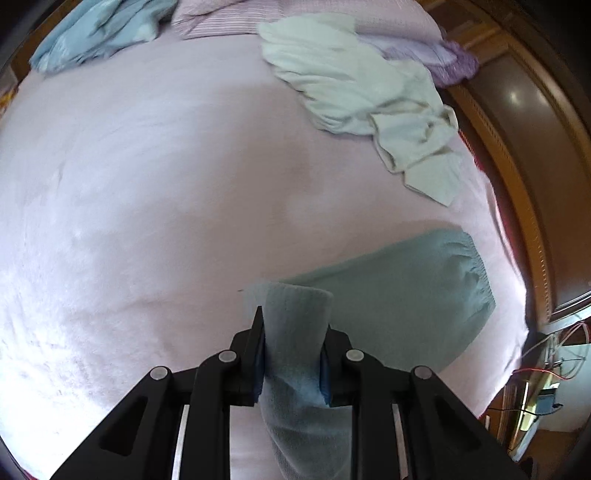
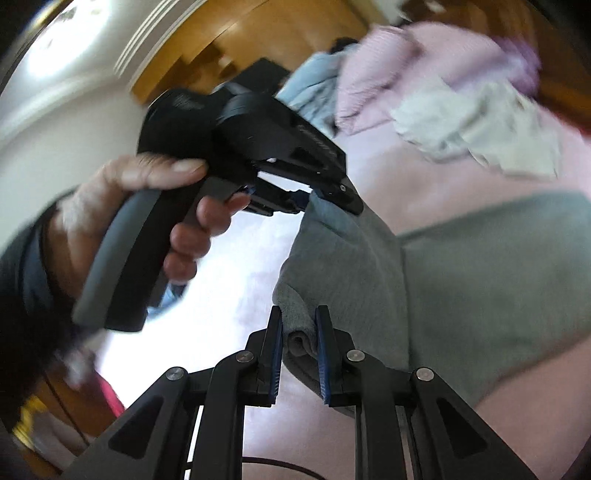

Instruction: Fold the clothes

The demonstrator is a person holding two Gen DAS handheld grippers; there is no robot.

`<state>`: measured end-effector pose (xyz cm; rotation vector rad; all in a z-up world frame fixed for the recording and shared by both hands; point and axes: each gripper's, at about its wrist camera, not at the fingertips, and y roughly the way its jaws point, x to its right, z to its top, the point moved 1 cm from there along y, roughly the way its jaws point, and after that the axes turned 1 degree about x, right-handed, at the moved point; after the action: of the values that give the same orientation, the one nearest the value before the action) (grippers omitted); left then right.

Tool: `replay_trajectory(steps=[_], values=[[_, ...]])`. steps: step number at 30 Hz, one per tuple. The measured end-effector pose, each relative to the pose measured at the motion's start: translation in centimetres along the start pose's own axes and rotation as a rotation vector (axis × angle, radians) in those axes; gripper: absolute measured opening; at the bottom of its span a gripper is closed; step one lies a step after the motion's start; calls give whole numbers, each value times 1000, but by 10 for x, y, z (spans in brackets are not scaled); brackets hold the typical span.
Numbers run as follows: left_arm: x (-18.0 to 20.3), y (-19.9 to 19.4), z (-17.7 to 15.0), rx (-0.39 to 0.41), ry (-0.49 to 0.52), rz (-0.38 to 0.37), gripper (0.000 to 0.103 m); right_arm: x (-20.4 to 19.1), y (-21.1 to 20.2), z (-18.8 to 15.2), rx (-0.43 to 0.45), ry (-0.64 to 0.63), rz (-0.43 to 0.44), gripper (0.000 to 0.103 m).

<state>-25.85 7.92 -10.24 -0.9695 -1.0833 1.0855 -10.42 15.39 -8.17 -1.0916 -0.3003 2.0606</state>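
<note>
Two grippers are at work, each clamped on the same one garment. Nearest in the left wrist view, the left gripper (image 1: 293, 354) has its pads pressed narrow on a bunched fold of the grey-green garment (image 1: 399, 295), which trails from the jaws down onto the pink bedspread (image 1: 147, 184) and ends in a gathered waistband to the right. In the right wrist view, the right gripper (image 2: 298, 350) likewise pinches a rolled edge of that garment (image 2: 480, 288), jaws close together. Farther back lie three other pieces: one white garment (image 1: 354, 85) crumpled toward the bed's right edge, one light blue garment (image 1: 96, 33) at the far left, and one folded pink knit (image 1: 221, 18) between them. Only the right wrist view shows the person's left hand (image 2: 140, 206) wrapped on the other tool's handle, plus the ceiling; it is blurred. Only the left wrist view shows the loose wires (image 1: 554, 354) beside the bed.
</note>
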Motion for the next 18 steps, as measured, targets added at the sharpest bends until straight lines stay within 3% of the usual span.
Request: replay_trajectory(steps=[6,10,14,17,18], values=[[41,19,9,-39,8,65,25,58,-20,-3,42,286,119,18],[64,30,16,-57,22,52,38,90,-30,-7,69,424,139,18],[65,29,22,-33,-71,-119,39,116,-37,-12,58,505,73,22],[57,11,22,42,-127,-282,40,127,-40,-17,44,550,45,22],[54,4,20,67,-122,-298,42,130,-40,-18,41,559,40,22]])
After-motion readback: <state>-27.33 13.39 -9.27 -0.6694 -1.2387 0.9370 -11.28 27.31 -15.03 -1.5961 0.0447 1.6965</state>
